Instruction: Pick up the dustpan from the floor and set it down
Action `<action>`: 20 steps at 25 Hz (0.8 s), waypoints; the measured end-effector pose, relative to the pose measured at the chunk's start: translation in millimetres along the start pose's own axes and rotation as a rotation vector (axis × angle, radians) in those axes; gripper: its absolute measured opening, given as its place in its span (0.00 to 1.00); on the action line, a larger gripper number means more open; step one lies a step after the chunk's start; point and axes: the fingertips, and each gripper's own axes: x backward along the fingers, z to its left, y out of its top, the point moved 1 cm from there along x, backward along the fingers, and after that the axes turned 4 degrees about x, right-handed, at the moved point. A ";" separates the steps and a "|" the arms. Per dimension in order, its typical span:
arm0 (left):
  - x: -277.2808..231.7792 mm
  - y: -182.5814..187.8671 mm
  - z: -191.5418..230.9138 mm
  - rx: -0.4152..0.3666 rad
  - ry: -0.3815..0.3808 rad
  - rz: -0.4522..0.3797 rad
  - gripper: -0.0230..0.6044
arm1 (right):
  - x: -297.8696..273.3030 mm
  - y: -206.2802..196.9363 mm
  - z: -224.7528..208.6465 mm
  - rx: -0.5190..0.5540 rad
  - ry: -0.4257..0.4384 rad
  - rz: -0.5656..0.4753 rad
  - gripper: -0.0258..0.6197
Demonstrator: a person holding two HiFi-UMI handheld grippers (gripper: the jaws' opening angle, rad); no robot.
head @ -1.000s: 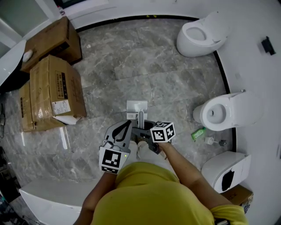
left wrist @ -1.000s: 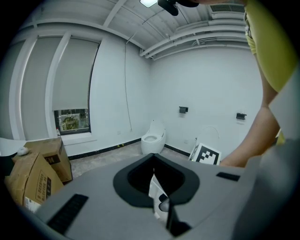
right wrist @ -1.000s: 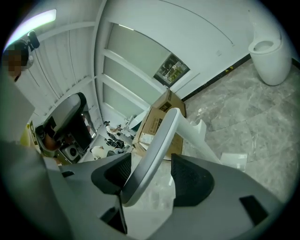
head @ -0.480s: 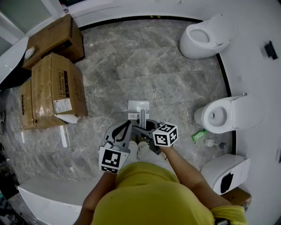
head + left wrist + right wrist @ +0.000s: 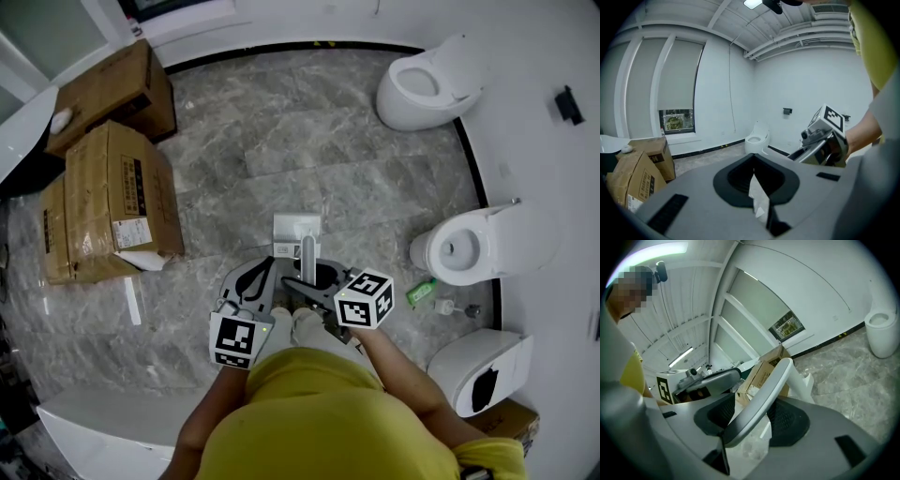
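Note:
The dustpan point(image 5: 295, 231) is white with a long grey-white handle point(image 5: 306, 253), and it hangs just in front of the person's feet. My right gripper point(image 5: 317, 284) is shut on that handle. In the right gripper view the handle point(image 5: 761, 397) runs slantwise between the jaws, with the white pan point(image 5: 802, 380) beyond. These jaws have just closed in, then eased a little, with the handle still between them. My left gripper point(image 5: 265, 275) stays beside it, shut on a crumpled scrap of white paper point(image 5: 758, 199). From the left gripper view, the right gripper point(image 5: 820, 146) shows at the right.
Cardboard boxes point(image 5: 117, 192) are stacked at the left on the grey marble floor. Two toilets point(image 5: 427, 82) point(image 5: 480, 242) and a white fixture point(image 5: 480, 361) line the curved right wall. A green bottle point(image 5: 424, 284) lies by the nearer toilet. A white counter point(image 5: 103, 422) is at lower left.
My right gripper has risen toward the camera with the dustpan handle in it, and its marker cube looks larger and has rolled. The left gripper has hardly moved.

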 end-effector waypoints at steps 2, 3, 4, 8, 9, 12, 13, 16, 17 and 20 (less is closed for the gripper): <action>2.1 1.1 2.9 0.003 0.001 -0.005 0.04 | 3.1 7.5 10.5 0.021 -0.001 0.003 0.39; 3.1 1.4 4.0 0.006 0.002 -0.008 0.04 | 4.8 10.8 14.8 0.030 -0.003 0.006 0.39; 3.9 1.7 5.0 0.008 0.003 -0.010 0.04 | 6.8 14.2 18.4 0.039 -0.005 0.008 0.39; 7.6 2.9 8.7 0.007 0.012 -0.017 0.04 | 15.1 29.4 28.3 0.052 -0.014 -0.001 0.39; 8.2 3.6 9.6 0.007 0.015 -0.019 0.04 | 17.0 33.6 29.9 0.053 -0.015 -0.007 0.39; 9.0 5.7 12.2 0.006 0.019 -0.024 0.04 | 20.9 44.2 32.3 0.050 -0.017 -0.025 0.39; 9.4 6.2 13.1 0.006 0.020 -0.026 0.04 | 21.6 46.6 32.7 0.049 -0.019 -0.029 0.39; 11.6 7.7 14.8 0.003 0.022 -0.031 0.04 | 23.0 51.2 34.8 0.049 -0.023 -0.034 0.39; 12.4 7.8 15.0 0.003 0.023 -0.032 0.04 | 23.3 52.0 35.7 0.049 -0.022 -0.035 0.40; 14.0 8.0 15.4 0.005 0.028 -0.034 0.04 | 23.8 53.7 37.9 0.048 -0.017 -0.030 0.40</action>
